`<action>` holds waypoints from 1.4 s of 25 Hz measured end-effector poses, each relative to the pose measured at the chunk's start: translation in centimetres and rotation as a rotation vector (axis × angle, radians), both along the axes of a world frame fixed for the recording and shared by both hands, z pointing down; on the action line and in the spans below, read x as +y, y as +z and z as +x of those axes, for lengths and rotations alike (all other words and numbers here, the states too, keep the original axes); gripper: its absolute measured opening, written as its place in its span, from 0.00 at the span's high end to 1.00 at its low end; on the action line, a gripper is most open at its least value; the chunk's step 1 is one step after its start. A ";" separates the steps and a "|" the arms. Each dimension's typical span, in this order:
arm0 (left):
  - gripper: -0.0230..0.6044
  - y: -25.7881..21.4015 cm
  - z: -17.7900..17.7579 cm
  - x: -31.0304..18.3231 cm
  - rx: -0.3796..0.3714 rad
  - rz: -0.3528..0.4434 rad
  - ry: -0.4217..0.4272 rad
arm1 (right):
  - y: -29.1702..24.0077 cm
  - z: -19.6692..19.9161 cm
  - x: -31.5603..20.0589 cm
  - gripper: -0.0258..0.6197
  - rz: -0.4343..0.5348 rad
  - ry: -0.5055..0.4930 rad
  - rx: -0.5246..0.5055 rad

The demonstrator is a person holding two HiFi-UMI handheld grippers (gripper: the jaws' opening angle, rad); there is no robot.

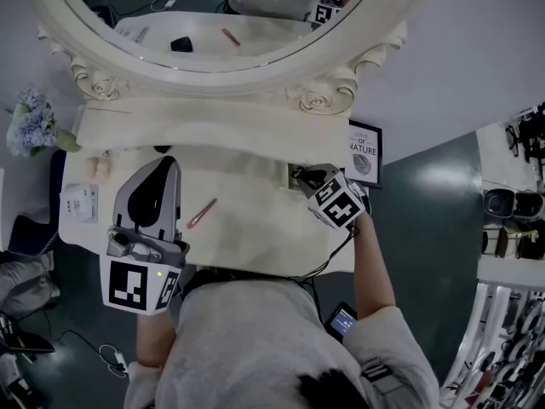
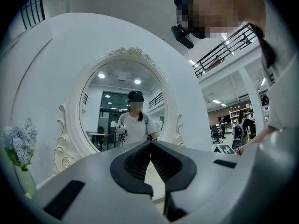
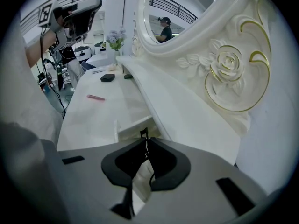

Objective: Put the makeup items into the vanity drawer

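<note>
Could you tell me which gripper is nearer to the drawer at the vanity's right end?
Right. The right gripper is at the drawer, jaws shut on its small black handle; the left gripper is raised over the tabletop's left part.

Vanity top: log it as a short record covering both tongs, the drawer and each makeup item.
left tongs: shut, empty, held up off the vanity top
right tongs: shut on a small dark pull at the drawer
drawer: seems slightly open; inside not visible
pink makeup stick: lying loose on the top, between the two tongs
black compact: on the top, near the mirror base
small dark item: beside the compact, apart from it; type unclear
</note>
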State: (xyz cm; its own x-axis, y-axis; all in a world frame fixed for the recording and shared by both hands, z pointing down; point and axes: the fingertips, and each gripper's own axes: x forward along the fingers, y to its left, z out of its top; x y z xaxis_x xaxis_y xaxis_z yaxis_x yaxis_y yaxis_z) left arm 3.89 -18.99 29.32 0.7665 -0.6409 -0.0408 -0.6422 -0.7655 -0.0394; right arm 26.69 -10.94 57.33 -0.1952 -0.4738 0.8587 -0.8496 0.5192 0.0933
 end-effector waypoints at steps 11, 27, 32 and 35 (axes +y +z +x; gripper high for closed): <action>0.94 -0.6 -2.1 0.1 0.006 0.013 -0.012 | -0.2 -0.4 -0.1 0.89 -0.006 0.055 -0.009; 0.94 -1.4 -3.6 0.7 0.018 0.028 0.038 | -3.8 -2.0 0.1 0.92 0.198 0.221 -0.098; 0.94 -1.6 -3.9 1.1 0.024 0.033 0.065 | -6.5 -3.0 0.5 0.92 0.338 0.333 -0.190; 0.94 -1.7 -4.1 1.4 0.029 0.033 0.081 | -8.6 -3.9 0.9 0.92 0.425 0.395 -0.266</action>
